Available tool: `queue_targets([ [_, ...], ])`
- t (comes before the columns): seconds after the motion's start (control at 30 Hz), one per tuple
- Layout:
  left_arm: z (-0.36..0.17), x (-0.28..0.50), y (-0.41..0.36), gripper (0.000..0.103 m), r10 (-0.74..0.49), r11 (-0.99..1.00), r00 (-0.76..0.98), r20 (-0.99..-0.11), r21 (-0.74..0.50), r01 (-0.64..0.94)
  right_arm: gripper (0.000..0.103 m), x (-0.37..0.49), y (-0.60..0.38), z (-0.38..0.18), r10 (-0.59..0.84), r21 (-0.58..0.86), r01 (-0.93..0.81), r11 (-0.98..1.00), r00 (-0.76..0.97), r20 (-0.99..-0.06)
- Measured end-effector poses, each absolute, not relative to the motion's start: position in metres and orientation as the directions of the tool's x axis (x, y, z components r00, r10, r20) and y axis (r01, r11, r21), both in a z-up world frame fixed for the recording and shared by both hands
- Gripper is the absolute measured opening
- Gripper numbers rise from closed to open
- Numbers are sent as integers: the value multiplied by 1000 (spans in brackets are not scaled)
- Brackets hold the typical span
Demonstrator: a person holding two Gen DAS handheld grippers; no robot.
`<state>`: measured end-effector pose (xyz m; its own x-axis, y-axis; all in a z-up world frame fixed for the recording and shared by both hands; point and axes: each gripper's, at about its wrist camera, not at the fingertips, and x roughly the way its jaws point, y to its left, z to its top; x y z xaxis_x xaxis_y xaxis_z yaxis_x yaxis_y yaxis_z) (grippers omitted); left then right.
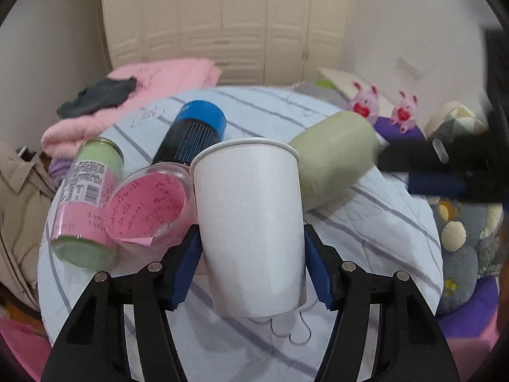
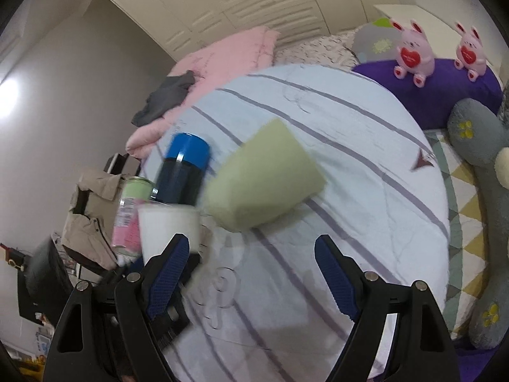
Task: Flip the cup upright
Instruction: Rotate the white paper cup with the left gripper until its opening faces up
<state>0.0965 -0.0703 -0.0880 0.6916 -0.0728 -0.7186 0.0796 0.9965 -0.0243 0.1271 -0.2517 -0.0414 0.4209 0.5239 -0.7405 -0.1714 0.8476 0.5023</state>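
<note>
White paper cup (image 1: 251, 226) — upright, rim up, clamped in my left gripper (image 1: 251, 254), near the table (image 1: 381, 229) middle. My right gripper (image 2: 251, 273) — wide, holding nothing.

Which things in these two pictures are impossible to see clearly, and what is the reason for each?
- White paper cup, left wrist view: its inside is hidden by its own wall; whether its base touches the striped cloth is unclear.
- Clear cup, left wrist view: handwriting on its pink paper is too small to read.
- Green cup, right wrist view: motion blur hides its mouth.
- Right gripper: open, holding nothing.
</note>
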Motion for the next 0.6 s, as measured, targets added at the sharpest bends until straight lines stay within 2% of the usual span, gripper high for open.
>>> queue_targets([
  [0.27, -101, 61, -69, 63, -115, 991, 727, -677, -27, 132, 83, 127, -215, -35, 575, 518, -251, 818, 383, -723],
  [0.4, -100, 57, -71, 63, -109, 990, 745, -658, 0, 144, 83, 140, -200, -54, 604, 556, -236, 797, 276, -748],
  [0.6, -100, 55, -69, 64, -110, 989, 744, -659, 2, 148, 83, 134, -188, -58, 585, 537, -249, 806, 196, -787],
])
